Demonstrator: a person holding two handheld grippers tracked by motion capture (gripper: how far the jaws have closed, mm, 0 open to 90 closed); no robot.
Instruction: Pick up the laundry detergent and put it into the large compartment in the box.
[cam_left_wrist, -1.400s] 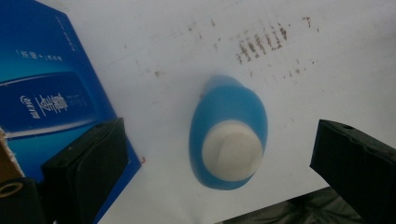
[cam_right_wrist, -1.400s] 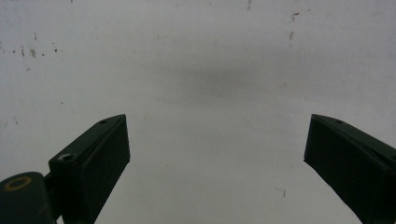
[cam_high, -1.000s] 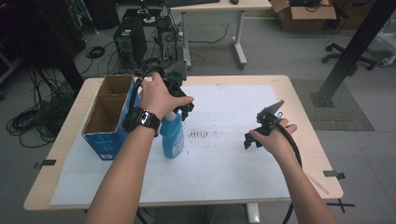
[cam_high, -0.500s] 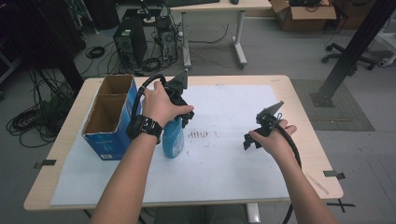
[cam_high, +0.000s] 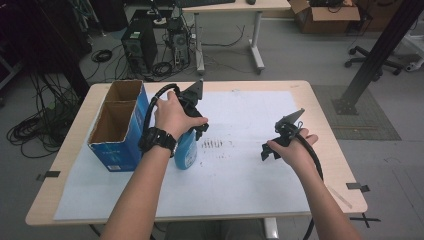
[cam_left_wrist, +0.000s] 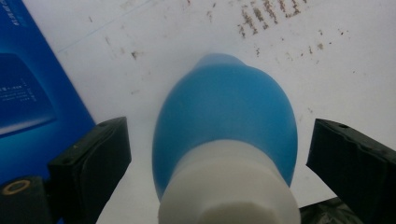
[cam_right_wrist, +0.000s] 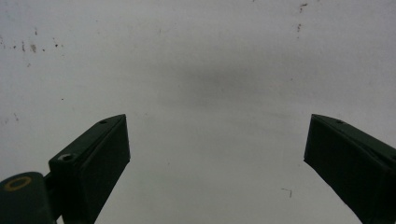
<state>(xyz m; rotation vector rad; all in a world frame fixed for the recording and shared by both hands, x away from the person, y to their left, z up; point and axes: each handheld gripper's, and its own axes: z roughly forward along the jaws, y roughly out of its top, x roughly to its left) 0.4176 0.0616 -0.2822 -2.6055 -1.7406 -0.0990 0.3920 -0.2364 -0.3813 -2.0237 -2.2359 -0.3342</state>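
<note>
Straddling the blue bottle (cam_left_wrist: 224, 126) beside the box (cam_high: 116, 131), my left gripper (cam_left_wrist: 219, 154) – jaws just closing, not yet touching – should grip its stiff white neck (cam_left_wrist: 229, 186), not the slick, likely squashy body.

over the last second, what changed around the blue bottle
The left claw has sunk over the blue bottle, so its white cap now sits between the jaws. The jaws have just been closing but do not yet touch it. The right claw stayed open above the white paper; the bottle and blue box kept their places.
</note>
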